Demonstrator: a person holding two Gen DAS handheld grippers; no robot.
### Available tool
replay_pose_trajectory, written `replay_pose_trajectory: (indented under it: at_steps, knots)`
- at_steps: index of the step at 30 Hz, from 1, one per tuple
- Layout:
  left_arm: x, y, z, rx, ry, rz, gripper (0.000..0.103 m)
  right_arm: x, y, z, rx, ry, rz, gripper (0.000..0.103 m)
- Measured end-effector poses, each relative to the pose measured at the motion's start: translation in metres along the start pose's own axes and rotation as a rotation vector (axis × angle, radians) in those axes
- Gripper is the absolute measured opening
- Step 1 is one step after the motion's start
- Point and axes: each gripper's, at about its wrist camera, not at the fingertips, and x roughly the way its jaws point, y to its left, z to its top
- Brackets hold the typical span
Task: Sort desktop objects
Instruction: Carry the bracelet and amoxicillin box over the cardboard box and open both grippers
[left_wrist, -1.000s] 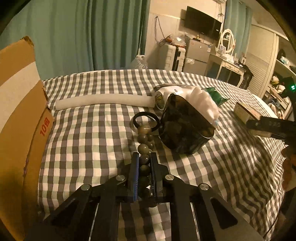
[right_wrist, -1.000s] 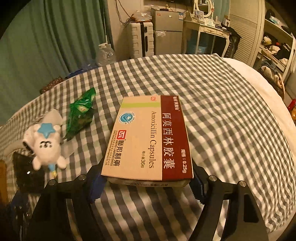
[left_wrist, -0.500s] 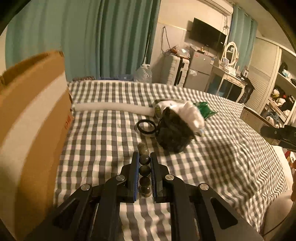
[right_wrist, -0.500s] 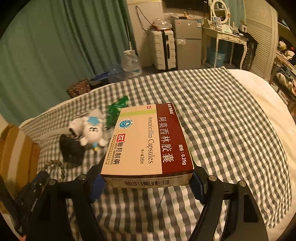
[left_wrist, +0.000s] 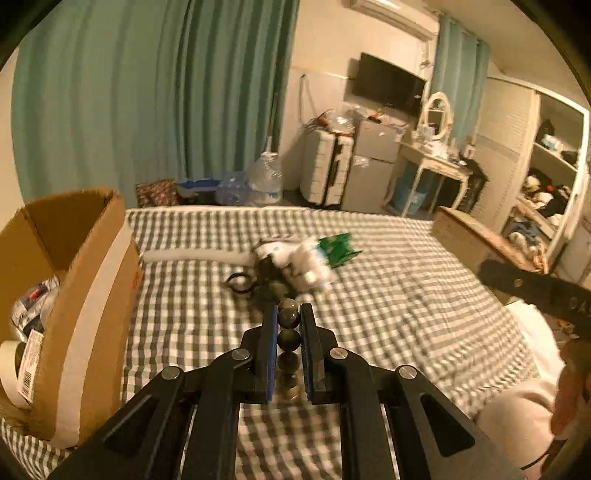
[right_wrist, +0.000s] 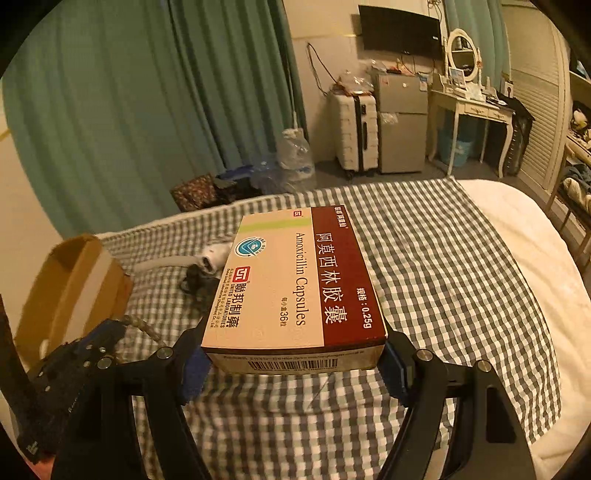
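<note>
My left gripper (left_wrist: 288, 321) is shut on a string of dark round beads (left_wrist: 289, 338) and holds it above the checked bedspread (left_wrist: 388, 295). The beads also show in the right wrist view (right_wrist: 146, 328), hanging from the left gripper (right_wrist: 107, 336). My right gripper (right_wrist: 295, 363) is shut on a medicine box (right_wrist: 295, 284) labelled Amoxicillin Capsules, held level above the bed. That box also shows in the left wrist view (left_wrist: 469, 236). An open cardboard box (left_wrist: 74, 280) stands on the bed at the left, with packets and a tape roll inside.
On the bed lie a white plush toy (left_wrist: 303, 262), a green packet (left_wrist: 336, 249), a black ring (left_wrist: 238, 282), a dark pouch and a long white foam tube (left_wrist: 192, 256). Beyond the bed stand a suitcase (right_wrist: 354, 133), a small fridge and a dressing table.
Both grippers have risen well above the bed with their loads. The beads left the bedspread. The cardboard box's open inside has come into the left wrist view.
</note>
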Motion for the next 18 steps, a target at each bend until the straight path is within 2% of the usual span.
replay_pose_trajectory:
  at_steps: [3, 11, 18]
  knots:
    - [-0.019, -0.004, 0.010, -0.004, -0.035, -0.019, 0.011, -0.017, 0.003, 0.001, -0.006, -0.025, 0.018, 0.075]
    - [-0.055, -0.008, 0.031, 0.029, -0.067, 0.010, 0.011, -0.048, 0.016, 0.004, -0.033, -0.071, 0.057, 0.075]
    - [-0.093, 0.025, 0.060, -0.003, -0.078, 0.039, 0.011, -0.064, 0.062, 0.011, -0.099, -0.091, 0.142, 0.075]
